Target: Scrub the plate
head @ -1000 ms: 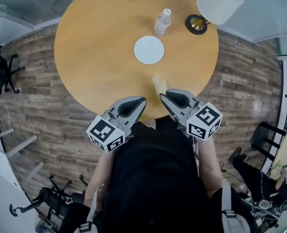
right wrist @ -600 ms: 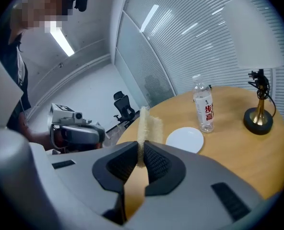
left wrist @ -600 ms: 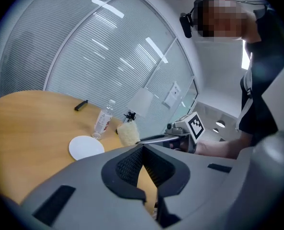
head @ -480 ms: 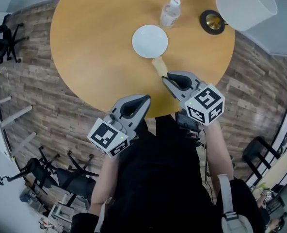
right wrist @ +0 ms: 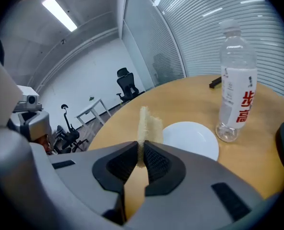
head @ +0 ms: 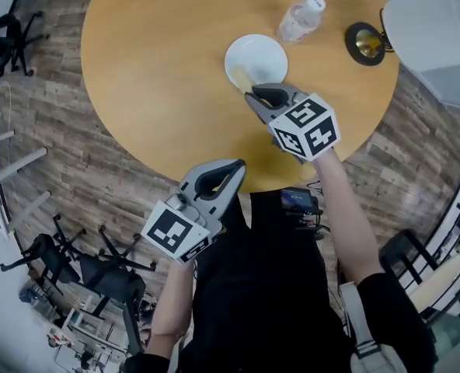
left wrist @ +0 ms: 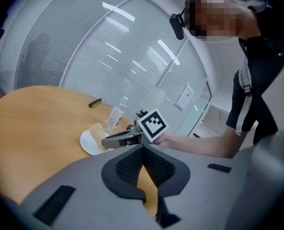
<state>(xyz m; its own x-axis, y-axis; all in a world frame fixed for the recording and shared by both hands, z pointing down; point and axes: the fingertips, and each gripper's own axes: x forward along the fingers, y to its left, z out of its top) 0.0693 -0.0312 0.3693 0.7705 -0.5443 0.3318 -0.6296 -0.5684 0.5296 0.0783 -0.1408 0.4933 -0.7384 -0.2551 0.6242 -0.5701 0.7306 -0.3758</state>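
Observation:
A white round plate (head: 259, 54) lies on the wooden table, seen also in the right gripper view (right wrist: 192, 139) and the left gripper view (left wrist: 87, 141). My right gripper (head: 251, 94) is shut on a thin yellowish scrub pad (head: 240, 77), which stands on edge between the jaws (right wrist: 146, 124). The pad's tip is over the plate's near-left rim; whether it touches is unclear. My left gripper (head: 235, 166) hangs back at the table's near edge, shut with nothing in it (left wrist: 143, 150).
A clear water bottle (head: 301, 20) stands just behind the plate to the right (right wrist: 235, 99). A lamp with a black and brass base (head: 364, 43) and white shade (head: 432, 33) sits at the table's right. A black pen (left wrist: 95, 102) lies far back. Office chairs stand on the floor.
My right gripper has moved forward from the table's near edge to the plate, carrying the scrub pad. The left gripper has stayed near the edge. The head view has shifted.

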